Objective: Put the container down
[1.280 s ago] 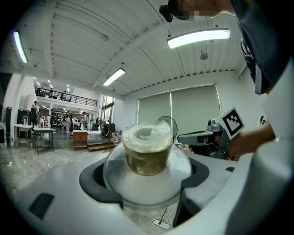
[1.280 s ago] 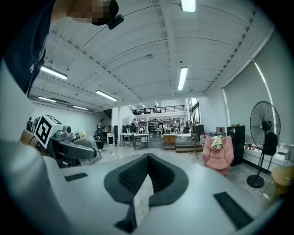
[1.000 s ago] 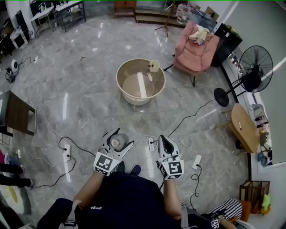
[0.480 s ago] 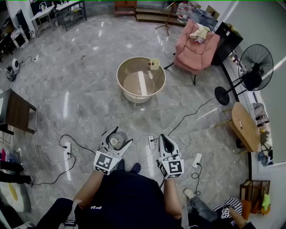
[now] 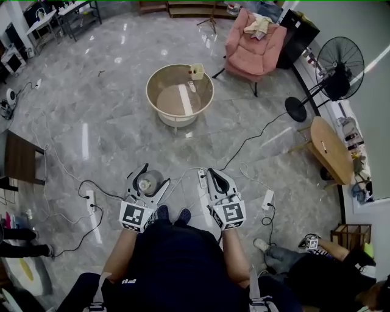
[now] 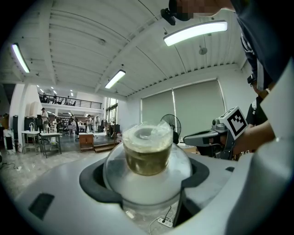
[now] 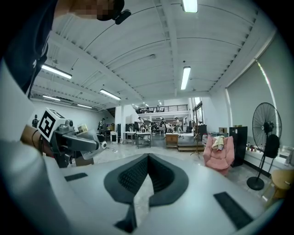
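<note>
Both grippers held out low in front of the body, side by side.
The left gripper (image 5: 152,177) has its jaws clamped round a container (image 6: 147,153); the right gripper (image 5: 214,174) has its jaws pressed together, empty.

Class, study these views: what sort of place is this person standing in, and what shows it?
Probably a large open-plan workshop or lab with a lounge corner: a polished stone floor dotted with power strips, work desks, plus a pink armchair and pedestal fan.
</note>
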The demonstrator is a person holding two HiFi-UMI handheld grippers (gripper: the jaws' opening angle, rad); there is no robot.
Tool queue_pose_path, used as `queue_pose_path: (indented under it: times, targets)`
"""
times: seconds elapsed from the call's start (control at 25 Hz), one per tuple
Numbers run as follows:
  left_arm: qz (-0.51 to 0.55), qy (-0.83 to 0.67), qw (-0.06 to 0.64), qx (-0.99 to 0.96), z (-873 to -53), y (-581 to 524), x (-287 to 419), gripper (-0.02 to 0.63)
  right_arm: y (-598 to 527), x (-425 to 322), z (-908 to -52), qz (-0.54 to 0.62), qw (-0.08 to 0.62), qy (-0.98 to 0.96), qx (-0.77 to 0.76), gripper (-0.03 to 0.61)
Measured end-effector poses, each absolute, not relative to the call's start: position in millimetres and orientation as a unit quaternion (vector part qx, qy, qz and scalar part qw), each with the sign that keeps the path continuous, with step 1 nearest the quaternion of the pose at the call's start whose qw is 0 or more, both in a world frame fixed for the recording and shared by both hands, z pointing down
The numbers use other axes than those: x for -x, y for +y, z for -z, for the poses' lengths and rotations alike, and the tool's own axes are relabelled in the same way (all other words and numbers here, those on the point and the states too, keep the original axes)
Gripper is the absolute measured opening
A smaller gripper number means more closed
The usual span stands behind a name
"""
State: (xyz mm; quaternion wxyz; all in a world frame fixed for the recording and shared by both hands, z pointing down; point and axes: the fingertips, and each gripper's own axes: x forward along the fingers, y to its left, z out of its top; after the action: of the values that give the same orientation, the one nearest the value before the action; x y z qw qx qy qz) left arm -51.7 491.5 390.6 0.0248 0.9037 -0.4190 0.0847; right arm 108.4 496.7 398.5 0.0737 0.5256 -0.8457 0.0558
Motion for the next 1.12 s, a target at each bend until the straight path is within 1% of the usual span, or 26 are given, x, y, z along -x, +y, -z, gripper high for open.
queue_pose_path:
  times: [0.56,1.12]
  targets:
    - [-0.082,-0.431,0.024,-0.898,-382.7,523.0,38.4,0.339,526.4,-120.7,-400.5,-0.059,0.069,-0.857,-0.506,0.027]
    - [-0.083,-0.427,0.017,-0.900,-382.5,517.4,24.6,0.339,521.8,-131.4,-404.0,-0.059,0.059,-0.860,-0.503,0.028]
